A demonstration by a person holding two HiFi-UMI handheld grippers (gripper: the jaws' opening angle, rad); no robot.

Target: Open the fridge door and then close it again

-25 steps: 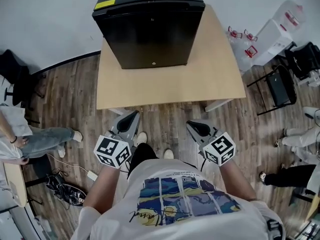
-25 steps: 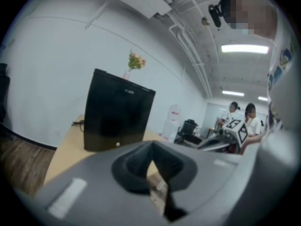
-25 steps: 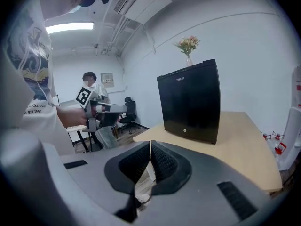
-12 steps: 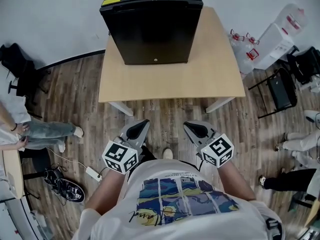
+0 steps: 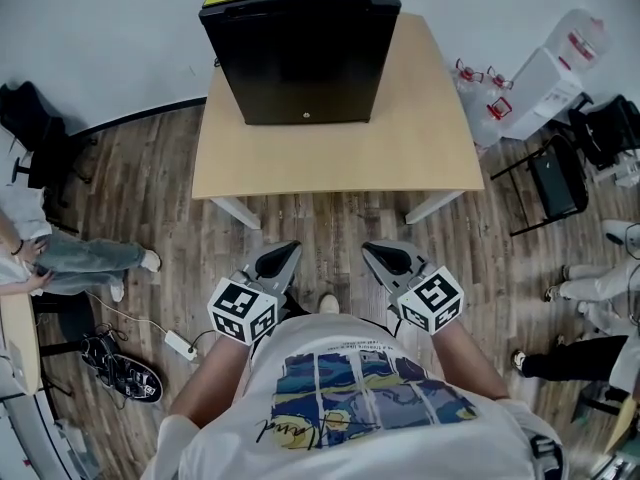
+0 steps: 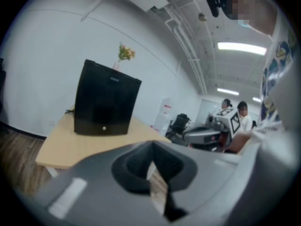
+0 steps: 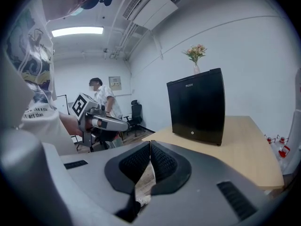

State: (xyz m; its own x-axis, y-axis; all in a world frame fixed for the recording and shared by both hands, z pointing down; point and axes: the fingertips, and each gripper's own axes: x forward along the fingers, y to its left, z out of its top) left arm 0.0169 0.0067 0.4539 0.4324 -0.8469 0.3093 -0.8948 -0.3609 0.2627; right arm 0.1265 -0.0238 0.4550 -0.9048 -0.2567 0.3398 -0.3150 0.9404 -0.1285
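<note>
Currently the fridge door [image 5: 305,68] is shut; the left gripper [image 5: 283,255] and right gripper [image 5: 378,255] are held near the body, jaws together and empty, so nothing is reached.

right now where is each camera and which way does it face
Head view: on the person's head, facing steeply down at the fridge on the table; shows shirt, left gripper, right gripper.
Left gripper view: rides the left gripper, faces the fridge along shut jaws; right gripper at right.
Right gripper view: rides the right gripper, faces the fridge along shut jaws; left gripper at left.
Shared: fridge and table, all three.
</note>
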